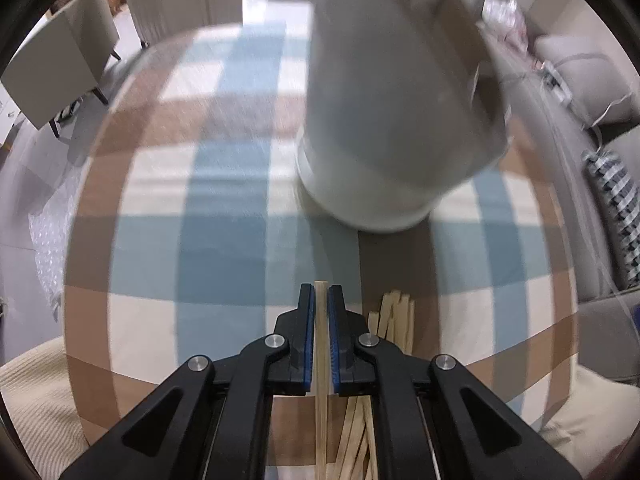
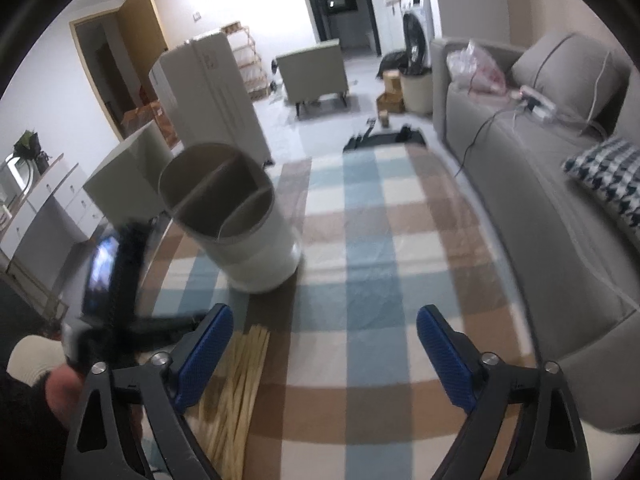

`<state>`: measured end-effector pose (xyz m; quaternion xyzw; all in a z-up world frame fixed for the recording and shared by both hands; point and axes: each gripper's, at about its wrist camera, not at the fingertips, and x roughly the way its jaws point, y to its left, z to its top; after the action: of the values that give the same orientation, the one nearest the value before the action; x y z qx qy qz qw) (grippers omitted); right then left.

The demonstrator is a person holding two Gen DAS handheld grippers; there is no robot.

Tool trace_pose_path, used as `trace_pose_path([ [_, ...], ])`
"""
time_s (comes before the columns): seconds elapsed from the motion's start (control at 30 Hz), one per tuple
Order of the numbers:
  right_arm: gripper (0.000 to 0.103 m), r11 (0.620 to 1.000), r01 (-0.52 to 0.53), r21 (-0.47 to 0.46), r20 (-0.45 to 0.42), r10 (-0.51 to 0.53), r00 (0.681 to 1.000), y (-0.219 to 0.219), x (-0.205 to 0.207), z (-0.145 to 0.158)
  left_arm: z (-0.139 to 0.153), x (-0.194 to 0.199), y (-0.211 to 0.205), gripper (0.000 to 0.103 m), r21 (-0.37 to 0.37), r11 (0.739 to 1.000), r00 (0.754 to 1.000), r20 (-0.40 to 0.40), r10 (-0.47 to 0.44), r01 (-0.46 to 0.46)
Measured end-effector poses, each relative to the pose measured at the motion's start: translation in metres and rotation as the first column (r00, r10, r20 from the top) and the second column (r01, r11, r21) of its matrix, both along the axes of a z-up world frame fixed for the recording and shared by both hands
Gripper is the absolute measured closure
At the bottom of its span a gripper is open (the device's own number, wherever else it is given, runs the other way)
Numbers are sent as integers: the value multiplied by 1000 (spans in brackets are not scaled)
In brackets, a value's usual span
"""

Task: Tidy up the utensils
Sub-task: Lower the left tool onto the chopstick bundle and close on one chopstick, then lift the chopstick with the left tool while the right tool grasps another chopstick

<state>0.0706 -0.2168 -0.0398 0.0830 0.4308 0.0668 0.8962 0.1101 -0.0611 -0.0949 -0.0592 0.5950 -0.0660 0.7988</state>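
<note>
My left gripper (image 1: 321, 300) is shut on a single wooden chopstick (image 1: 321, 360), held lengthwise between the blue pads above the table. A pile of wooden chopsticks (image 1: 394, 316) lies just to its right on the checked tablecloth; it also shows in the right wrist view (image 2: 240, 384). A white round utensil holder (image 1: 384, 120) with inner dividers stands ahead of it, blurred; it also shows in the right wrist view (image 2: 236, 220). My right gripper (image 2: 325, 344) is open and empty, right of the pile. The left gripper's body (image 2: 116, 280) appears blurred at left.
The round table has a blue, brown and cream checked cloth (image 2: 380, 260). A grey sofa (image 2: 540, 200) with a patterned cushion (image 2: 608, 176) runs along the right. Grey chairs (image 1: 60, 60) stand beyond the table's far left edge.
</note>
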Motion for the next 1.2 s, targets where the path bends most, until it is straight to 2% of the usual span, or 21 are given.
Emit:
trace_pose_path([
  [0.1,32,998,-20,51,-83,24,996,4,4,-16,21,-2,21,101,-43,999,998,57,16,-14],
  [0.17,34,996,-23,87,-139,35,990,6,7,-26,32,-2,40,101,-73,997,996,89,29,-23],
  [0.27,41,991,-30,129,-207,57,977,14,11,-38,30,15,59,101,-115,992,992,114,59,-46],
  [0.33,54,989,-56,134,-245,88,966,24,17,-44,30,13,71,101,-142,987,989,120,89,-72],
  [0.37,56,989,-70,134,-258,103,961,30,20,-46,31,11,70,101,-160,983,986,127,109,-88],
  [0.47,58,981,-158,113,-300,185,936,59,35,-52,28,20,73,101,-213,968,978,130,165,-135],
  [0.53,61,967,-236,92,-357,253,899,83,48,-60,30,19,84,101,-250,955,974,119,194,-159],
  [0.63,61,951,-303,64,-432,300,850,108,63,-72,32,21,94,101,-273,947,972,113,206,-170],
  [0.8,62,940,-339,35,-518,307,798,137,84,-93,36,26,103,101,-305,938,971,112,210,-167],
  [0.9,71,929,-371,13,-553,316,771,150,89,-104,38,26,110,101,-297,942,971,129,202,-157],
  [1.1,75,914,-397,-83,-590,276,759,166,91,-122,36,26,126,101,-303,938,970,119,212,-168],
  [1.2,78,886,-437,-154,-587,274,762,177,86,-125,34,28,134,101,-324,927,966,104,235,-190],
])
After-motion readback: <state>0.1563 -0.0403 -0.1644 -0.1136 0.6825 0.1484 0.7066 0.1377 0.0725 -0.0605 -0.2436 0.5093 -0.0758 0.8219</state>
